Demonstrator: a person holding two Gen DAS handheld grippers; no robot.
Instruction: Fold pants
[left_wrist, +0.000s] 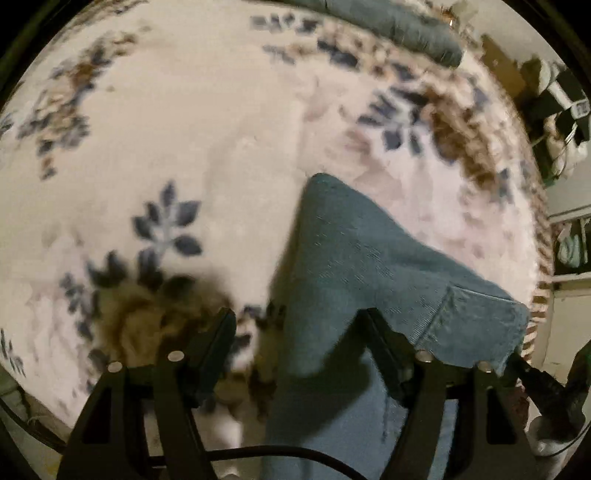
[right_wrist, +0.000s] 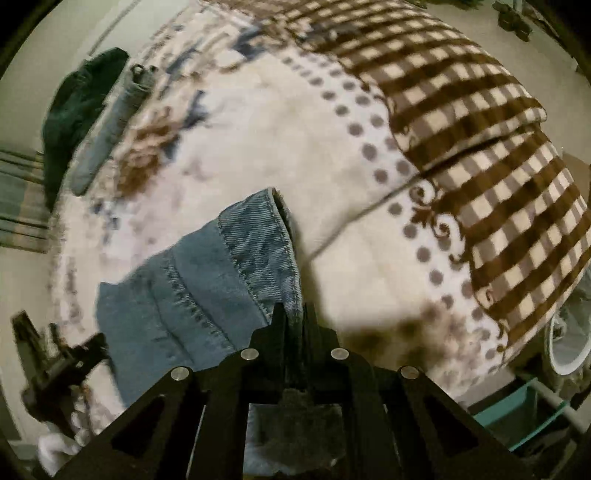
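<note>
Blue denim pants (left_wrist: 354, 258) hang lifted above a bed with a white floral blanket (left_wrist: 184, 129). My left gripper (left_wrist: 301, 325) is open, its fingers spread wide, with the denim draped between and over the right finger (left_wrist: 384, 343). My right gripper (right_wrist: 294, 314) is shut on the hem edge of the pants (right_wrist: 236, 266), which rises in front of it. The other gripper shows at the right edge of the left wrist view (left_wrist: 554, 384) and at the lower left of the right wrist view (right_wrist: 55, 362).
Folded jeans (right_wrist: 107, 129) and a dark green garment (right_wrist: 77, 99) lie at the bed's far left edge. A brown checked blanket (right_wrist: 480, 140) covers the right. A folded blue garment (left_wrist: 399, 26) lies at the far side. Teal bin (right_wrist: 517, 413) and shelves (left_wrist: 569, 240) stand beside the bed.
</note>
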